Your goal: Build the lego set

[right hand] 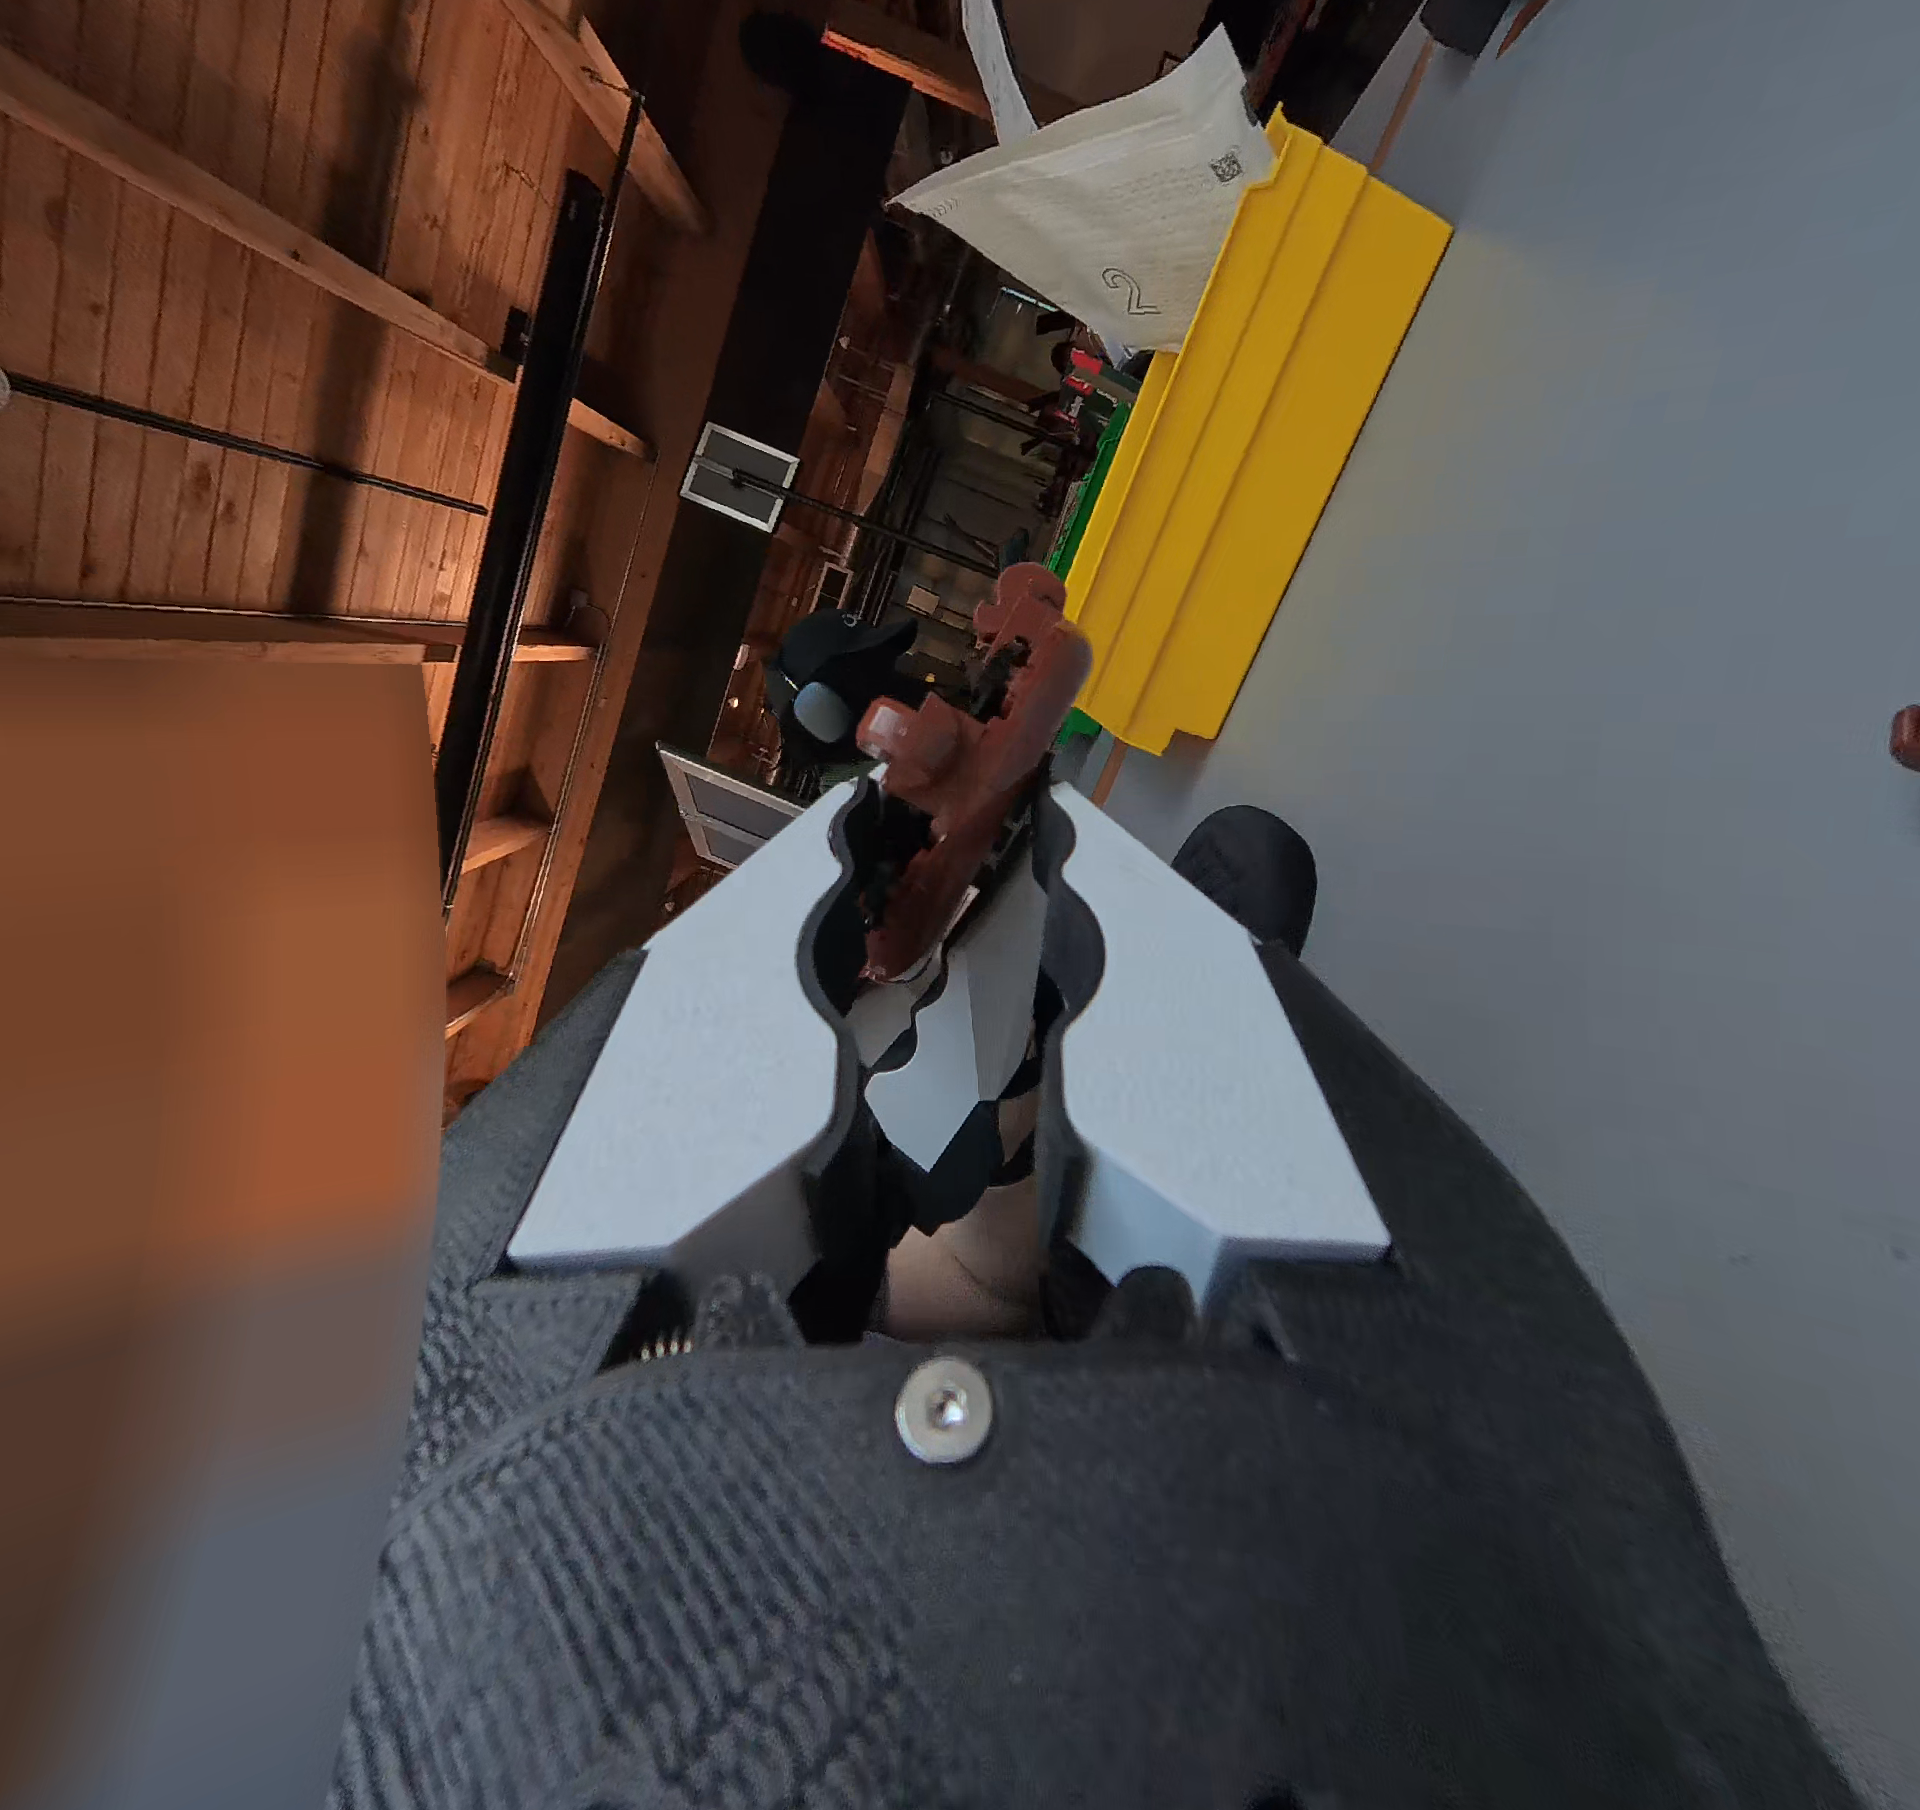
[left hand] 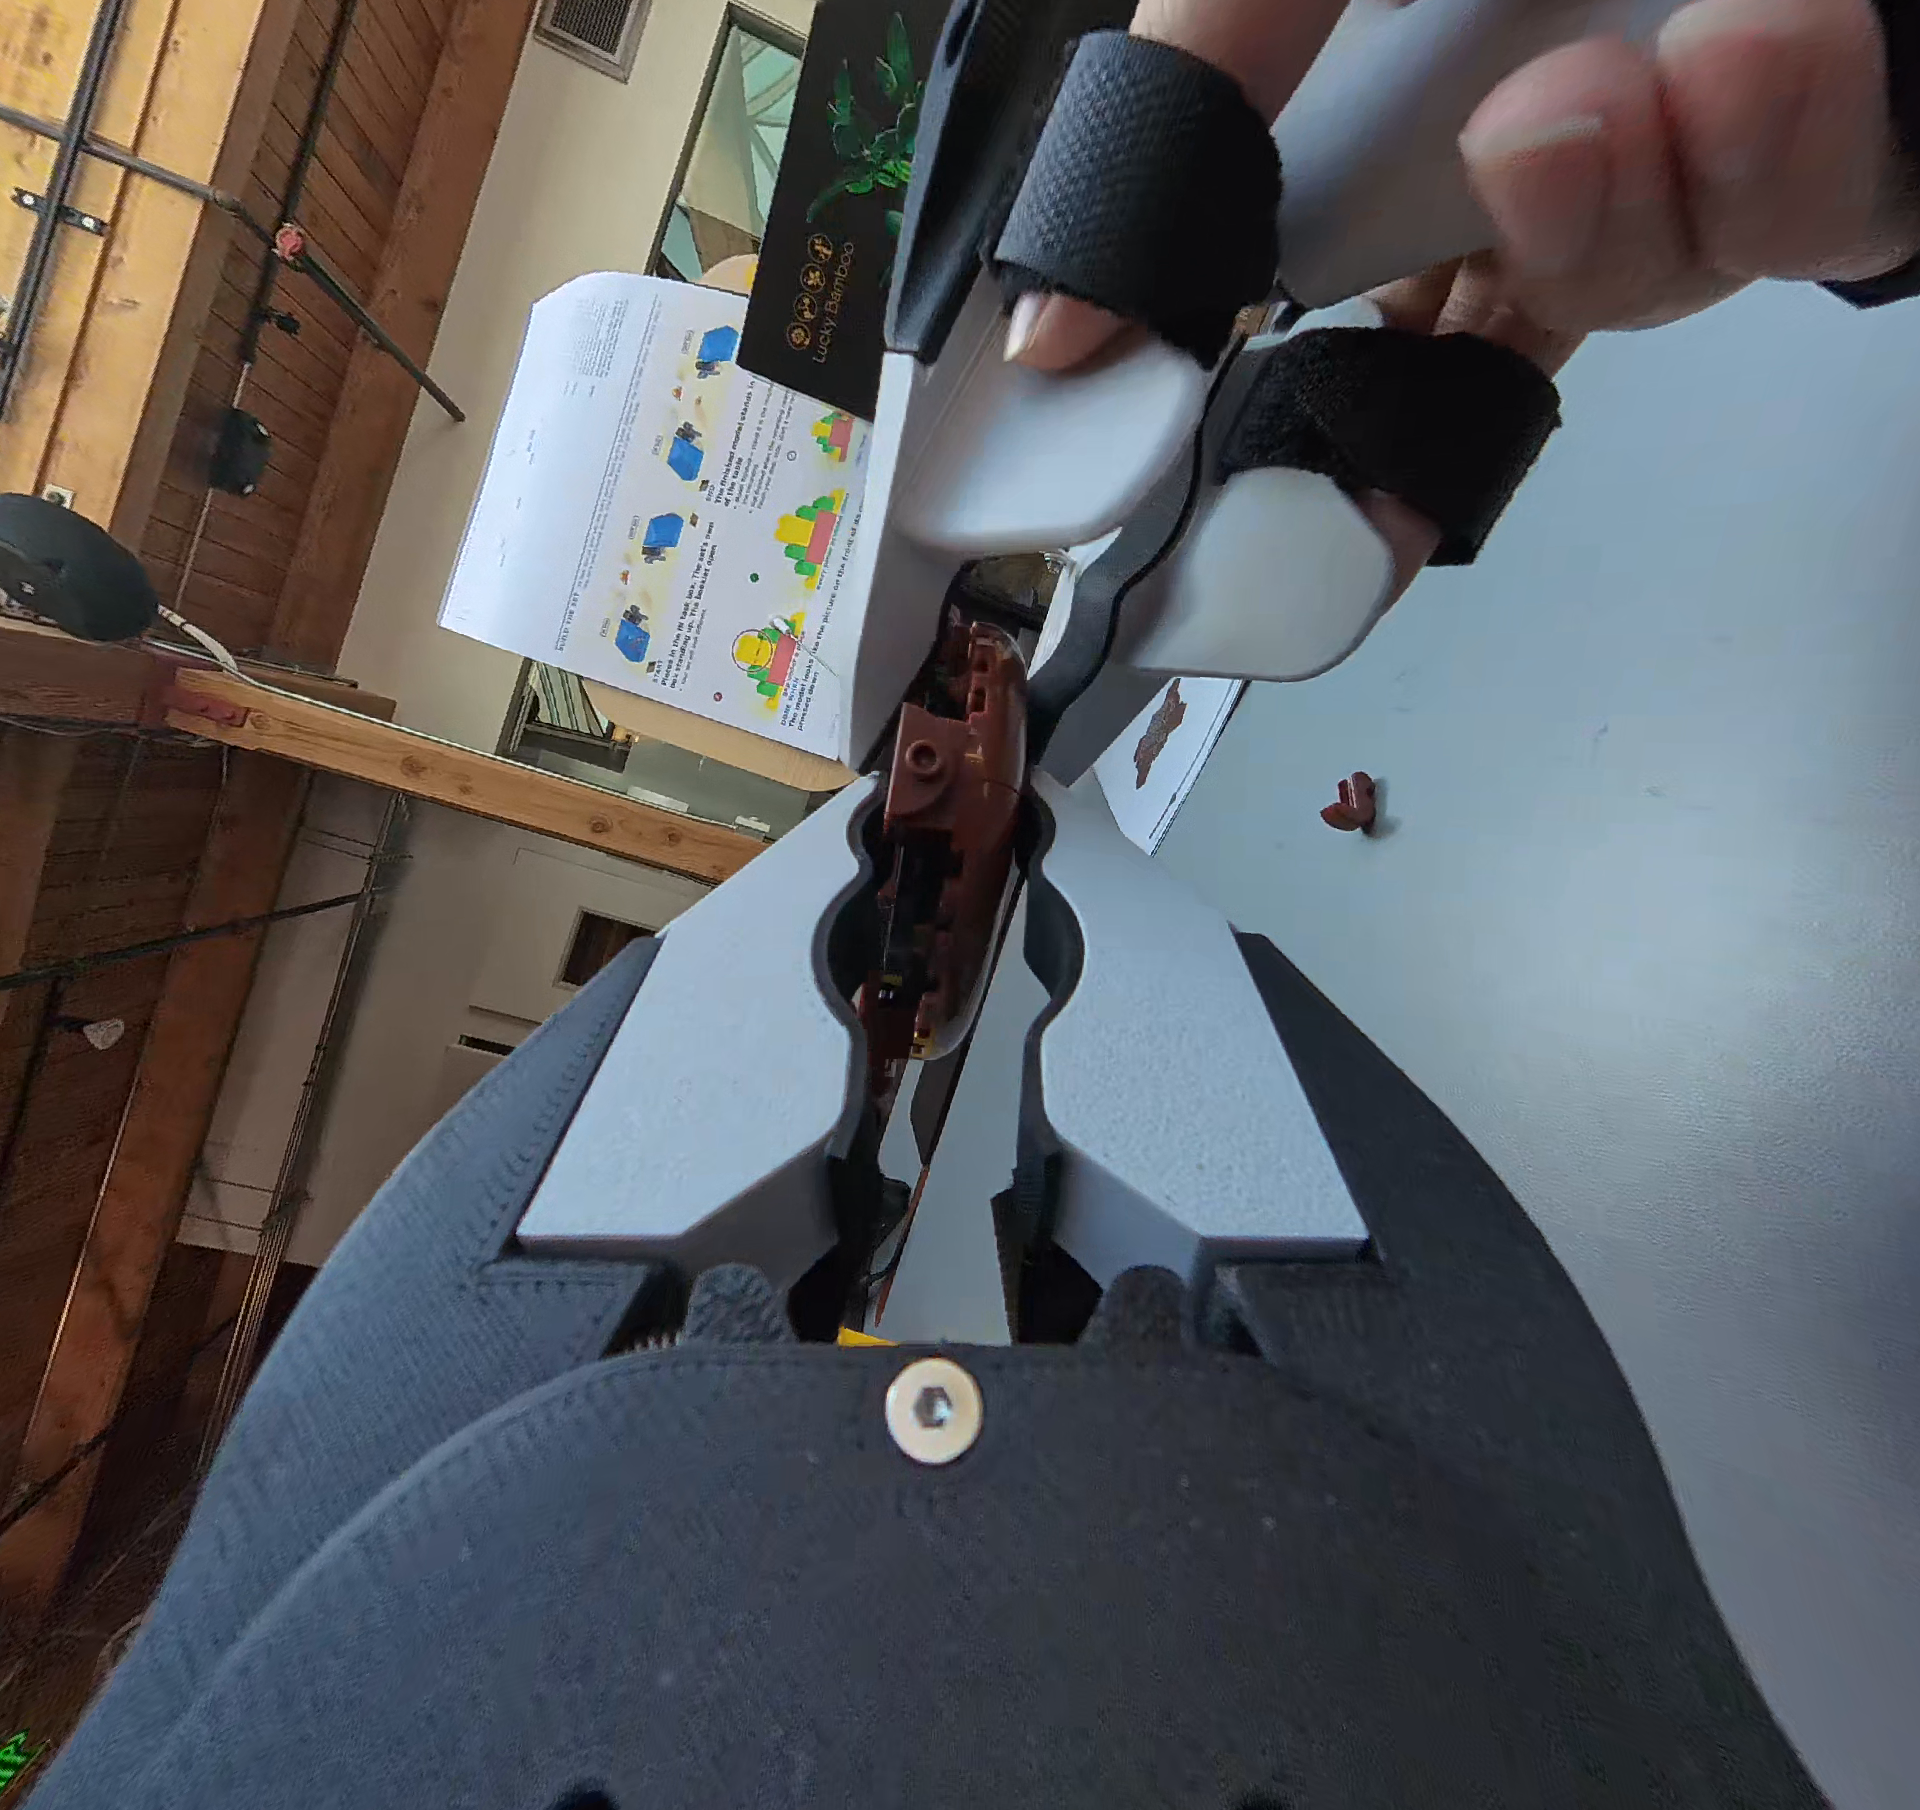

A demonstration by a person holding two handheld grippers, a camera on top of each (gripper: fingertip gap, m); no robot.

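Note:
A brown lego assembly [left hand: 951, 825] with dark inner parts is held in the air between both grippers. My left gripper [left hand: 956, 804] is shut on its near end. My right gripper [left hand: 987, 643] comes in from above, held by a hand [left hand: 1558, 150] with black finger straps, and grips the far end. In the right wrist view my right gripper [right hand: 961, 810] is shut on the same brown assembly [right hand: 987, 721], which sticks out past the fingertips. The left gripper's grey fingers [right hand: 925, 1085] show behind it. A small loose brown piece [left hand: 1351, 804] lies on the grey table [left hand: 1558, 929].
A printed instruction sheet [left hand: 644, 513] stands propped behind a black box with a plant picture [left hand: 842, 202]. A booklet [left hand: 1174, 737] lies on the table. A yellow tray [right hand: 1247, 472] with a white paper bag [right hand: 1112, 202] sits at the table's edge. The loose brown piece [right hand: 1907, 747] shows at the right edge. The small loose brown piece [left hand: 1351, 804] is about 12 centimeters from both grippers' fingertips.

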